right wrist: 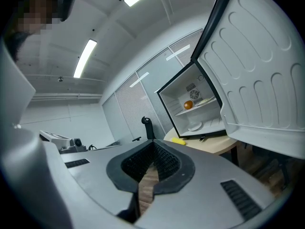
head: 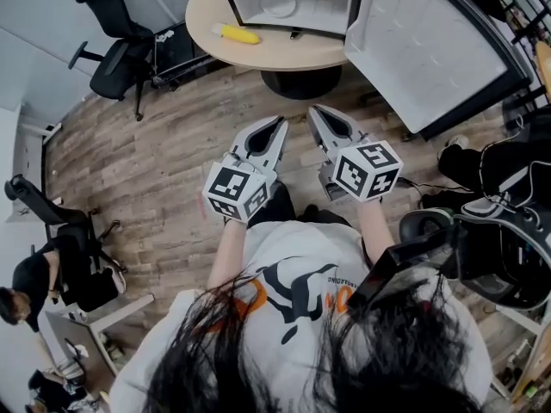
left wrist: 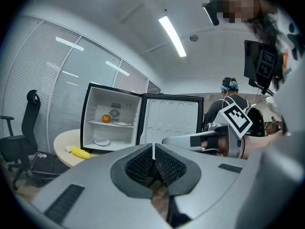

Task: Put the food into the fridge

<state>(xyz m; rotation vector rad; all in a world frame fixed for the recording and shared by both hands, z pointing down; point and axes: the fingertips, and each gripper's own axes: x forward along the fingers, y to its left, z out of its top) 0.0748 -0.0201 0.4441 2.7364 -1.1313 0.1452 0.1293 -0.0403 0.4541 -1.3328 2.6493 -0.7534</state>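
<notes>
Tabletop (head: pixel 284 54) holds banana (head: pixel 237 33), well beyond left gripper (head: pixel 277 127) and right gripper (head: pixel 318 114); jaws clenched, empty.

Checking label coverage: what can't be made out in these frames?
- Head view: top edge cuts off the fridge; upper shelf barely shows.
- Left gripper view: shelf plate beside the orange, too small to tell if it holds food.
- Head view: small dark thing by the fridge's front, too small to identify.
- Right gripper view: open door hides the room behind it.
</notes>
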